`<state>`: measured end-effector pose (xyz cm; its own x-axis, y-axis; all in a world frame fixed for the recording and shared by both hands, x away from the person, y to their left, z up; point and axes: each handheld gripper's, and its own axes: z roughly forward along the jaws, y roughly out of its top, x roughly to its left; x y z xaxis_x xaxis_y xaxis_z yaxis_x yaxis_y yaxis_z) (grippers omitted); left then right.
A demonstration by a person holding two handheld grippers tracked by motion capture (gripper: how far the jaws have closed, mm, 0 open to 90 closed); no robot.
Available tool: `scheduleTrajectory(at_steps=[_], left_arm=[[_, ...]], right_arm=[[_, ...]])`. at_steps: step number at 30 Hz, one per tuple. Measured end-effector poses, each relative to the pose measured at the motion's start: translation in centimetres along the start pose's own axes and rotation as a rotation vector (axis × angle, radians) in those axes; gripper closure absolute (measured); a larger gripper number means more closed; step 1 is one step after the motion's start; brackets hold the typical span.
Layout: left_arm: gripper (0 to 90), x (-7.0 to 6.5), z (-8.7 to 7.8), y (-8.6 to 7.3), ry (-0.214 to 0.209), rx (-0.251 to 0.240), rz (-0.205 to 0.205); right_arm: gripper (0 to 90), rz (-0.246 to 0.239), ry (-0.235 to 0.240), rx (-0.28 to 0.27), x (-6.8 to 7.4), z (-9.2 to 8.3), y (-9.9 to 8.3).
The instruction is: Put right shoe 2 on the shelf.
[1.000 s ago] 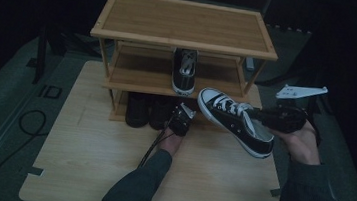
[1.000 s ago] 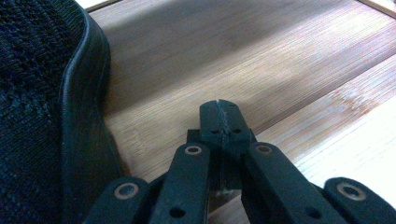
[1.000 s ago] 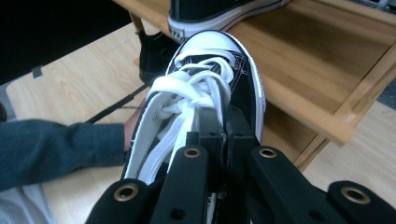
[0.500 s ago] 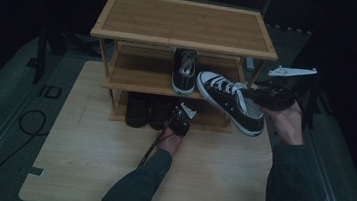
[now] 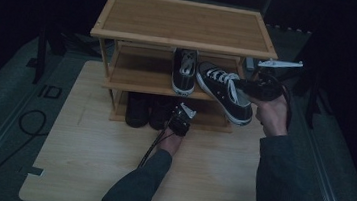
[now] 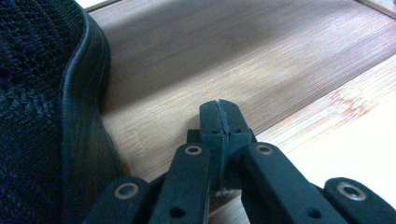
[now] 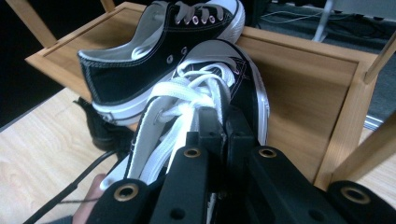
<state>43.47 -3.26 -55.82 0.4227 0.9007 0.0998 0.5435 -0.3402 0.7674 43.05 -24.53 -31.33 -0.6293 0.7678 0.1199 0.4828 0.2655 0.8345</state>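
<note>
Plainly the move ahead turns on how the held sneaker (image 5: pixel 225 91) lies against the middle shelf (image 5: pixel 139 74) of the wooden shoe rack (image 5: pixel 184 23). That rack stands toward the far edge of the surface (image 5: pixel 90 156), which is pale wood with dark floor on both sides, and the room behind is too dark to read. The sneaker's long axis runs slantwise, toe toward the far left and over the shelf's right half, heel out past the shelf's front edge toward the right tool (image 5: pixel 260 89). So the shelf lies ahead of that tool, and the right hand is much the nearer one to the free spot. In the right gripper view the right tool (image 7: pixel 223 122) is clamped on the sneaker's (image 7: pixel 205 100) top near the tongue and laces. Its mate, the second sneaker (image 5: pixel 184 71), already stands on the shelf just to the left, toe facing the front edge; the two look close together, though I cannot tell whether they touch.

Lower down, the left tool (image 5: pixel 180 121) hangs at the bottom shelf's front edge, jaws closed on nothing, just beside a pair of dark shoes (image 5: pixel 148 110).
</note>
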Motion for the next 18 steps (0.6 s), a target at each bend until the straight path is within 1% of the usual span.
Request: scheduleTrajectory(at_steps=[4, 7, 9, 11, 13, 14, 16, 18], left_arm=[[90.0, 0.0, 0.0, 0.0, 0.000, 0.001, 0.000], [90.0, 0.0, 0.0, 0.0, 0.000, 0.001, 0.000], [90.0, 0.0, 0.0, 0.0, -0.001, 0.001, 0.000], [90.0, 0.0, 0.0, 0.0, 0.000, 0.001, 0.000], [90.0, 0.0, 0.0, 0.0, -0.004, 0.001, -0.002], [90.0, 0.0, 0.0, 0.0, 0.001, 0.001, 0.006], [90.0, 0.0, 0.0, 0.0, 0.001, 0.001, 0.005], [90.0, 0.0, 0.0, 0.0, 0.001, 0.001, 0.005]], right_arm=[[88.7, 0.019, -0.025, -0.017, -0.1, 0.7, 0.1], [88.6, 0.036, -0.036, -0.027, -0.3, 1.2, 0.0], [88.6, 0.035, -0.049, -0.035, -0.3, 1.6, -0.2], [88.6, 0.034, -0.051, -0.041, -0.3, 1.7, -0.3], [87.9, 0.027, -0.074, -0.032, -0.2, 1.8, -0.4], [87.0, 0.018, -0.090, -0.022, -0.2, 1.8, -0.4], [82.6, -0.003, -0.130, 0.008, -0.3, 1.7, -0.4], [78.9, -0.001, -0.116, 0.014, -0.5, 1.4, -0.4]])
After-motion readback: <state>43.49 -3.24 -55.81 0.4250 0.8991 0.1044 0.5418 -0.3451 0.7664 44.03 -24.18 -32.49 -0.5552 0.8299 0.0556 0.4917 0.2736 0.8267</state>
